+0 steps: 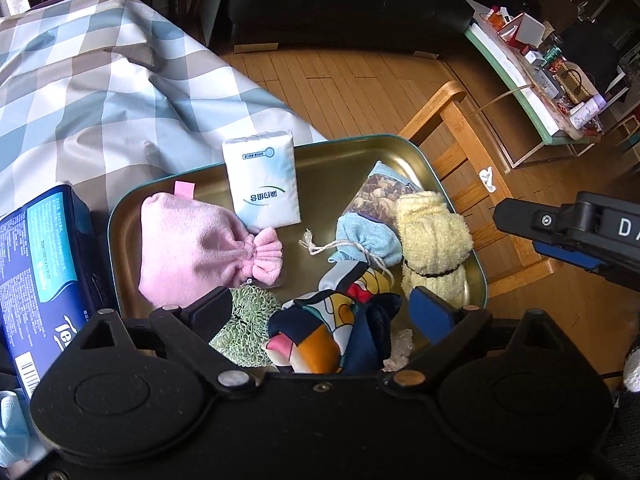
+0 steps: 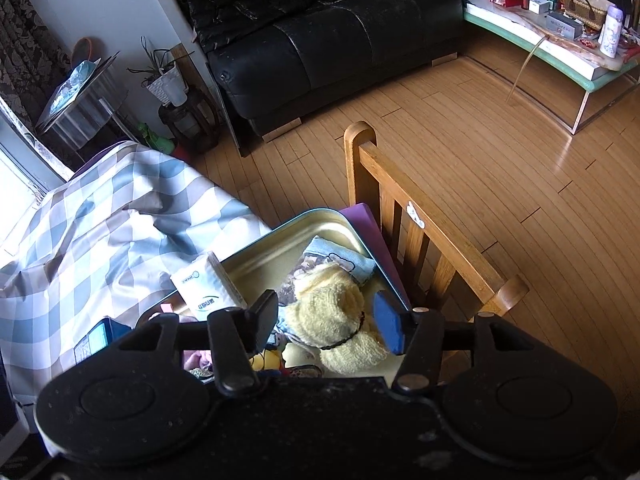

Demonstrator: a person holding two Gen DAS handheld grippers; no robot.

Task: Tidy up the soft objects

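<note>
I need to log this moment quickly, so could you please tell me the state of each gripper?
Left gripper: open above the colourful patterned cloth, holding nothing.
Right gripper: open around the yellow towel bundle, pads not pressing it.

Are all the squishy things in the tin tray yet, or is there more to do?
Mostly done: the tin tray holds the pink pouch, tissue pack, blue pouch, yellow towel, green scrubber and colourful cloth. The left gripper and right gripper both hang open, gripping nothing. Left over: maybe the blue box beside the tray.
</note>
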